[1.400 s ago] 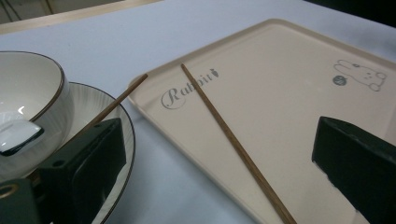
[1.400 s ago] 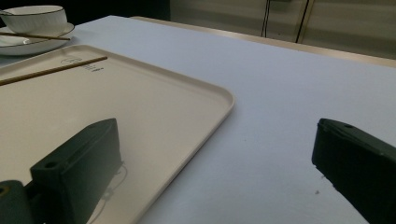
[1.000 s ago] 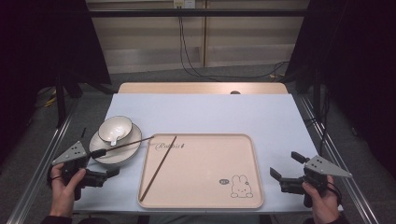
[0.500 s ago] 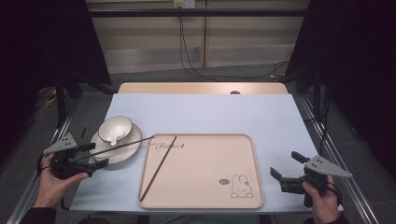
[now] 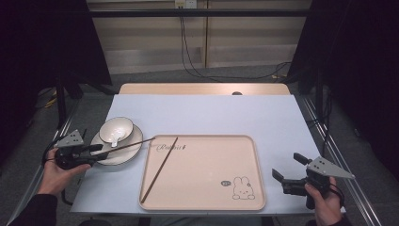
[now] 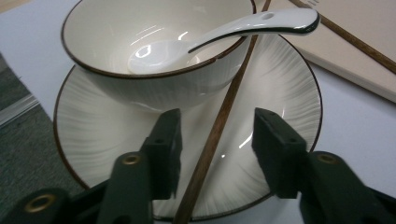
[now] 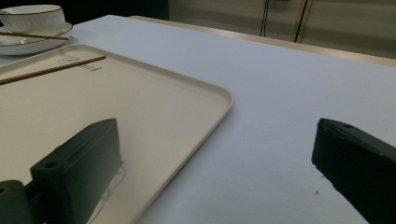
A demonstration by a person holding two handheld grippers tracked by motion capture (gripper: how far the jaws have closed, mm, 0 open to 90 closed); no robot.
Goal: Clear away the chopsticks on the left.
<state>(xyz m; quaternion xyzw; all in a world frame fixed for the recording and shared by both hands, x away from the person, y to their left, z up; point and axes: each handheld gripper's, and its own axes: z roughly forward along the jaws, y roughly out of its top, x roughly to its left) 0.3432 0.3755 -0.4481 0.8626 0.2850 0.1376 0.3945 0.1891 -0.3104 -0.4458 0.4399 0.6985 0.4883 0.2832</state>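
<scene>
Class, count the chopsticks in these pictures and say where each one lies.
2. One chopstick lies diagonally inside the tray. The other chopstick rests across the plate, between the open jaws of the left hand-held gripper.

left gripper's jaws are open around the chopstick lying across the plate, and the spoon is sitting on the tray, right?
Not quite: the spoon sits in the bowl, its handle resting over the rim, not on the tray. The left gripper view shows it. The rest holds: the left gripper has its jaws open around the chopstick lying across the plate.
</scene>
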